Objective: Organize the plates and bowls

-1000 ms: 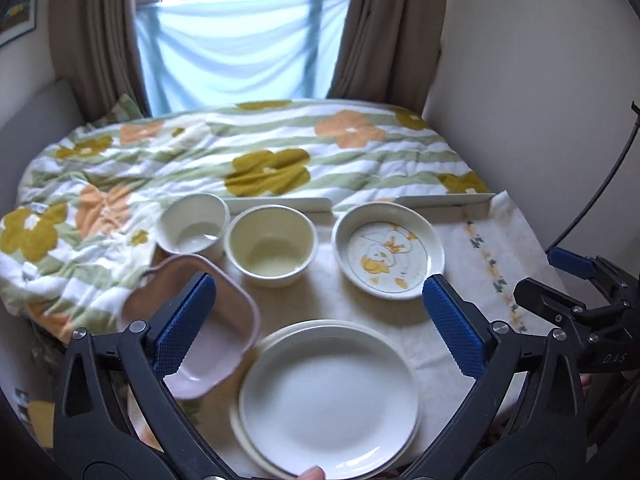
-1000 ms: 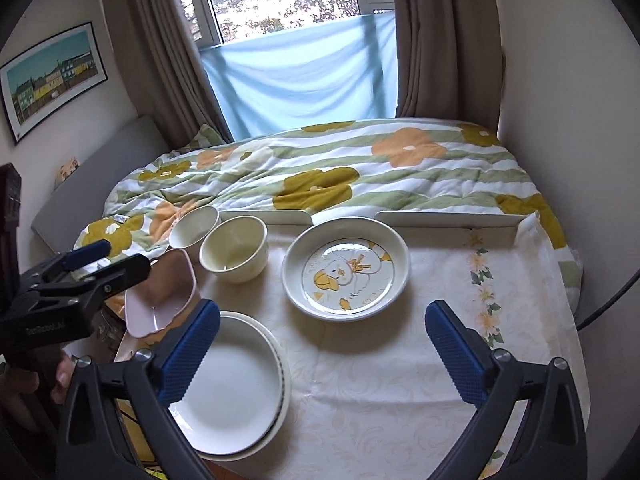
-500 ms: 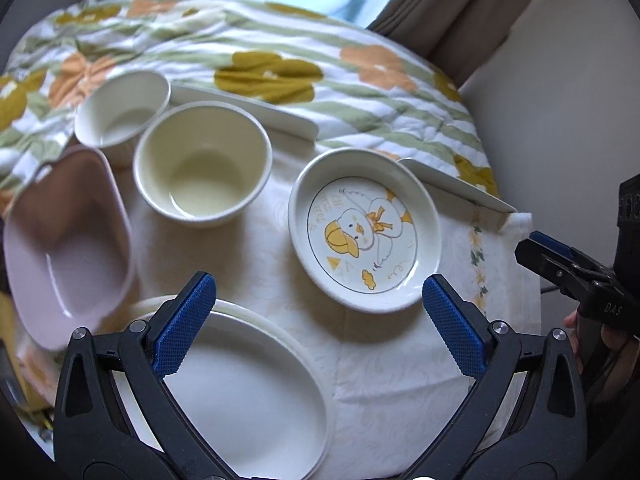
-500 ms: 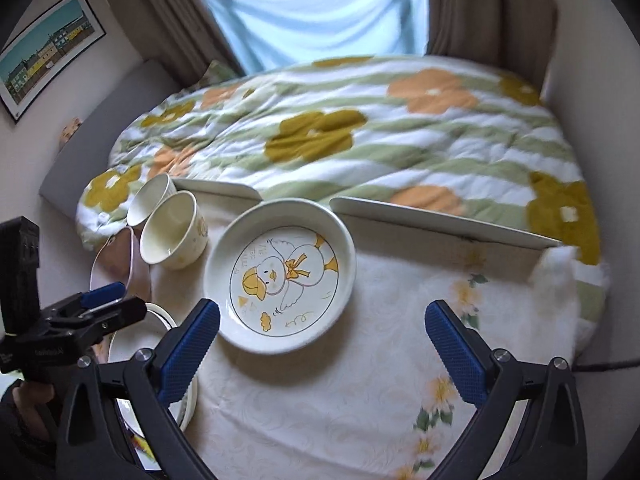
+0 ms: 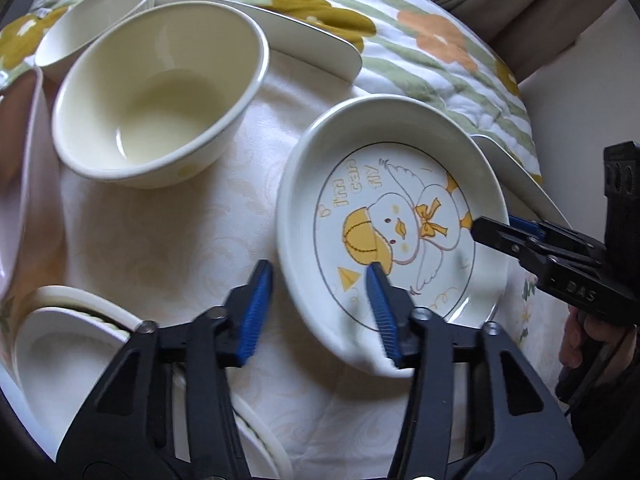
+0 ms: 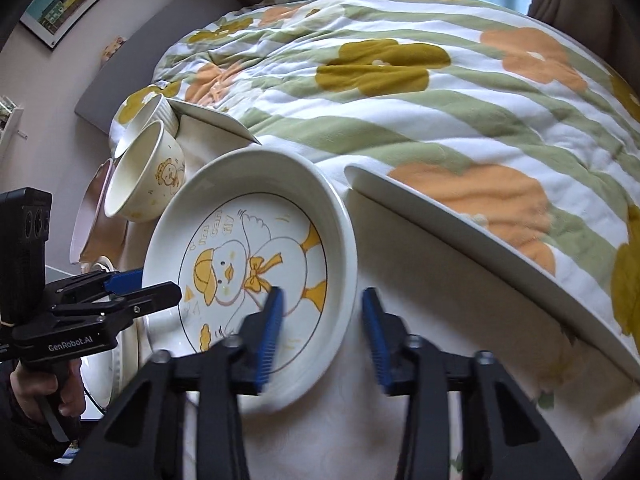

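Observation:
A shallow white plate with a yellow duck drawing (image 5: 400, 216) (image 6: 248, 264) lies on the cream tablecloth. My left gripper (image 5: 318, 280) straddles its left rim, one blue pad inside and one outside. The jaws are closing, with a small gap still showing at the pads. My right gripper (image 6: 323, 296) straddles the opposite rim the same way, also closing without pressing. Each gripper shows in the other's view, the left gripper (image 6: 160, 285) and the right gripper (image 5: 496, 226), both at the plate's edge. A cream bowl (image 5: 156, 92) stands to the left.
A ribbed white bowl (image 5: 92, 20) and a pink dish (image 5: 20, 160) sit past the cream bowl. A stack of white plates (image 5: 60, 360) lies near left. A flowered quilt (image 6: 400, 80) bulges over the table's raised white edge (image 6: 460, 232) just behind the duck plate.
Both grippers have come down and in onto the duck plate from above, tilting steeply downward. Their jaws have narrowed from wide open to a close straddle of the plate's rim.

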The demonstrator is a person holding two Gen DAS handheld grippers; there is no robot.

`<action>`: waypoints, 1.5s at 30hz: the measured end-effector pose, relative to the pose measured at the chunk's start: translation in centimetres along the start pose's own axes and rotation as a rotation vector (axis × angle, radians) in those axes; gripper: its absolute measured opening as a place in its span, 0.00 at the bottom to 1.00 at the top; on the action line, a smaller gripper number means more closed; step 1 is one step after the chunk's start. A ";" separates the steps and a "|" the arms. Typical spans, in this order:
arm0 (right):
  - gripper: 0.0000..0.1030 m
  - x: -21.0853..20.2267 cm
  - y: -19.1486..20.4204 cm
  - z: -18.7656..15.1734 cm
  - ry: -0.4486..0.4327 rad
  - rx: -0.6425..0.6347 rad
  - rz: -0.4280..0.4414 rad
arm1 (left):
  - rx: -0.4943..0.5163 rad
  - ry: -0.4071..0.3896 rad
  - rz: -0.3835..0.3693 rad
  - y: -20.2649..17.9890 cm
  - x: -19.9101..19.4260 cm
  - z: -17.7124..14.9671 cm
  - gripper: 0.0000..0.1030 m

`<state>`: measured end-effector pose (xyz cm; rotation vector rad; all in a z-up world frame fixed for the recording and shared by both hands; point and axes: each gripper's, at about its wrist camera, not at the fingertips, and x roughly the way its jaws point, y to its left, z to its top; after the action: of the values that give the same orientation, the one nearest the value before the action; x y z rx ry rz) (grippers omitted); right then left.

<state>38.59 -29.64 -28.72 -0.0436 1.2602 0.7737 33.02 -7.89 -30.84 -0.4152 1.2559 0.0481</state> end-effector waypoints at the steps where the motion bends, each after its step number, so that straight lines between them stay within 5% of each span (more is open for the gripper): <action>1: 0.27 0.2 -0.1 0.0 -0.001 -0.005 0.000 | -0.001 0.001 0.009 -0.1 0.2 0.0 0.28; 7: 0.13 0.4 -0.6 0.2 -0.017 -0.031 0.000 | 0.015 -0.022 0.056 -0.3 0.4 0.0 0.20; 24: 0.13 -4.0 0.8 -1.2 -0.132 -0.011 -0.006 | 0.157 -0.116 0.062 -1.9 -4.9 -0.7 0.20; 35: 0.13 -10.2 9.0 -6.1 -0.270 0.089 -0.121 | 0.334 -0.157 -0.052 1.5 -13.5 -3.4 0.20; 45: 0.13 -7.6 16.7 -11.9 -0.299 0.279 -0.158 | 0.456 -0.117 -0.107 9.4 -16.8 -7.4 0.20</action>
<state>18.85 -26.04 -19.91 0.1910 1.0542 0.4439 18.48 1.50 -19.70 -0.0814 1.0874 -0.2972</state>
